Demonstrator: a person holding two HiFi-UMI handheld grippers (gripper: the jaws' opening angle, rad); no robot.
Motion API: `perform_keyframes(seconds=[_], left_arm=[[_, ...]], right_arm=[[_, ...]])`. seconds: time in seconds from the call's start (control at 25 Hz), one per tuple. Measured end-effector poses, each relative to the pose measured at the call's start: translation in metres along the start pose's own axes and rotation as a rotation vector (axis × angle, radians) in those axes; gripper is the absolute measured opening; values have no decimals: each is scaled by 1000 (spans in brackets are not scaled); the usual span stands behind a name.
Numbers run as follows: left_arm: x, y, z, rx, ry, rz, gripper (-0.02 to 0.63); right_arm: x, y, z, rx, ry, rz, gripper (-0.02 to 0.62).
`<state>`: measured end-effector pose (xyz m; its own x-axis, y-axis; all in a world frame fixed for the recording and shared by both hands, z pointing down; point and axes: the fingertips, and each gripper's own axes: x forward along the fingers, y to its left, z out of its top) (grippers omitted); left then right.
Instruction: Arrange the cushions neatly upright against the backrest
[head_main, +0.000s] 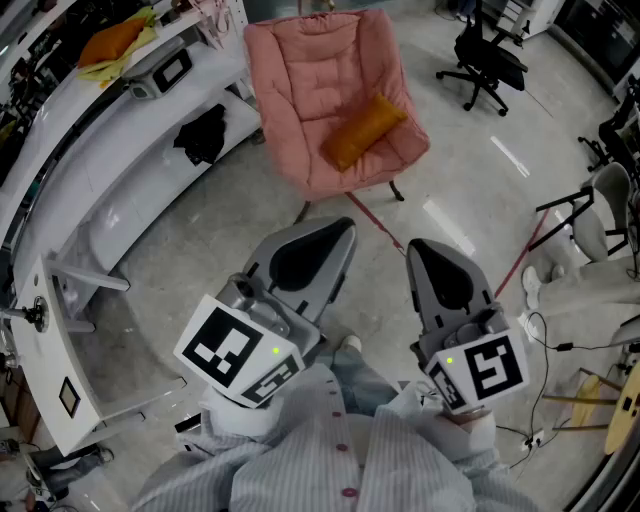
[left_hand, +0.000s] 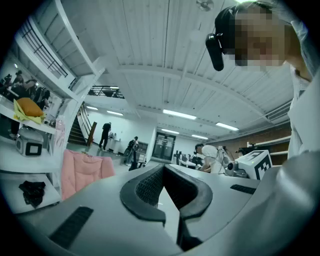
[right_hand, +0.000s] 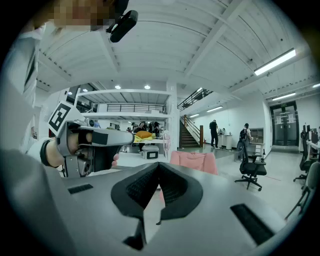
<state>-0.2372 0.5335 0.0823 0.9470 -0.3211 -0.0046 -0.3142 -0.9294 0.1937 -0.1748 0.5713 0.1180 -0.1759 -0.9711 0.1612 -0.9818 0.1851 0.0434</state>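
A pink padded chair (head_main: 320, 90) stands on the floor ahead of me. One orange cushion (head_main: 365, 130) lies tilted on its seat, away from the backrest. A second orange cushion (head_main: 112, 42) rests on a yellow cloth on the white counter at the far left. My left gripper (head_main: 340, 232) and right gripper (head_main: 422, 250) are held close to my body, well short of the chair, both shut with nothing in them. In the left gripper view the left gripper (left_hand: 162, 167) points level, with the chair (left_hand: 85, 170) at the left. The right gripper (right_hand: 159, 165) faces the chair (right_hand: 195, 162).
A curved white counter (head_main: 90, 180) runs along the left, with a black cloth (head_main: 203, 135) and a grey box (head_main: 160, 70) on it. A black office chair (head_main: 485, 65) stands at the back right. Stands, cables and white gear crowd the right edge (head_main: 590, 230). People stand far off.
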Motion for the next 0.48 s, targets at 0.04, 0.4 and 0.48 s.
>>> perform_keyframes(seconds=[0.04, 0.4, 0.48], left_arm=[[2, 0, 0, 1, -1, 3, 11], [11, 1, -3, 10, -11, 32, 11], [13, 0, -4, 11, -12, 40, 11]], right_arm=[[1, -2, -1, 1, -2, 6, 12], [3, -12, -8, 24, -8, 27, 12], [2, -15, -9, 31, -11, 36, 12]])
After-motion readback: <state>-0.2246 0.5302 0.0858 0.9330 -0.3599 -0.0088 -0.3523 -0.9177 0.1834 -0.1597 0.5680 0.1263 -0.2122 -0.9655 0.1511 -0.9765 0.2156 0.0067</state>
